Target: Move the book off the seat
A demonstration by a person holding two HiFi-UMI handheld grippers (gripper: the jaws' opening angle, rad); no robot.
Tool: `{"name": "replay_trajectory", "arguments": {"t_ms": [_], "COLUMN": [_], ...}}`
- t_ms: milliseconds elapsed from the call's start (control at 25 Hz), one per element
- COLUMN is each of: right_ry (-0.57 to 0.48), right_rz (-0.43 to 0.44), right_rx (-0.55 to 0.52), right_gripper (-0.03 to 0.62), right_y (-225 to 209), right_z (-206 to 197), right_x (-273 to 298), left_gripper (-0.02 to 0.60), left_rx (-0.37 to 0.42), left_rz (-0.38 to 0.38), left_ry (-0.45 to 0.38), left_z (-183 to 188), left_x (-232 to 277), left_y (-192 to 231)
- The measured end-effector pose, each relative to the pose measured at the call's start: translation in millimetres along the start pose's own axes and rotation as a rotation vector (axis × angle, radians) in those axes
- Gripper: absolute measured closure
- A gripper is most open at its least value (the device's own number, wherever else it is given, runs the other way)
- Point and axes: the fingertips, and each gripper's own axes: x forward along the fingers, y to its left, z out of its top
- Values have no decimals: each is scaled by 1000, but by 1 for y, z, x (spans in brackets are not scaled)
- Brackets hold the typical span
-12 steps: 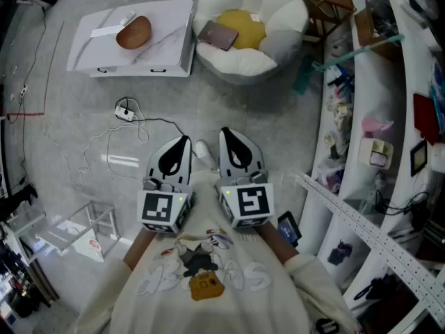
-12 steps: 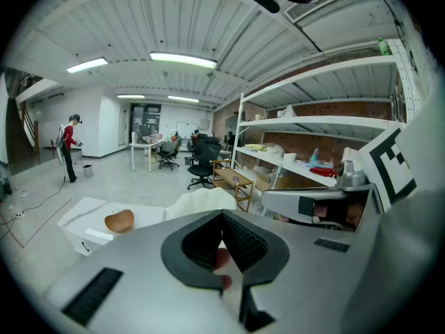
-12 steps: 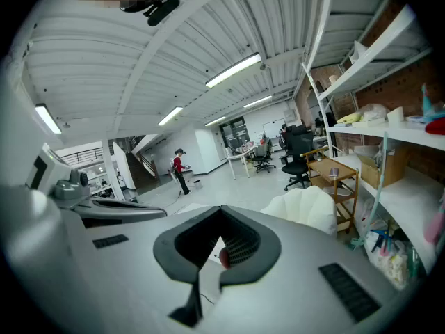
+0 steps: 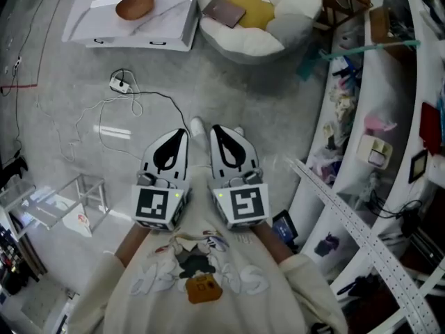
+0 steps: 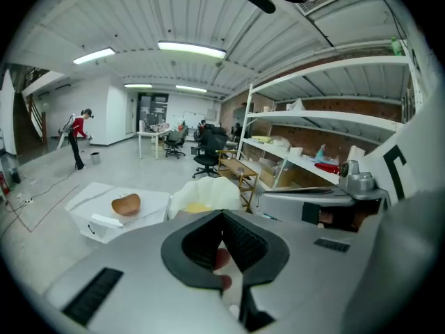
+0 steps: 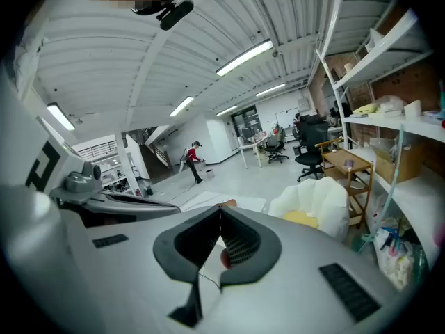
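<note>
Where the plush seat (image 4: 254, 44) dips, a flat book (image 4: 224, 11) rests.

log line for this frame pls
phase: pre-grasp | book: on seat, untouched | left gripper: shut, empty | right gripper: shut, empty

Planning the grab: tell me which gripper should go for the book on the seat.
Right, probably. The book on the seat lies almost straight ahead of the right gripper; the left gripper sits further to the side. Both are shut, empty and far from it.
</note>
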Motion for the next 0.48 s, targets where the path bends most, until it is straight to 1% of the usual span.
{"name": "replay_trajectory", "arguments": {"t_ms": [120,200,320,480], "right_ry": [-19,-16,-10,-33], "right_rz": [33,24,0,-7], "right_rx": [-29,-51,-84,-143], "right_gripper": [586,585,586,586], "right_y": [12,16,21,35], "right_z": [2,4,7,22], "right_x": [1,0,0,7], "left_gripper": [571,572,571,572], "left_rx": [-43,-70,-83,-101], "left_rz": [0,-9,-18,-8], "left_ry": [17,9,-23,-82], "left_z": [-9,-9,-1,12], "left_x": [1,-1,-4,-13], "left_y": [6,11,19,40]}}
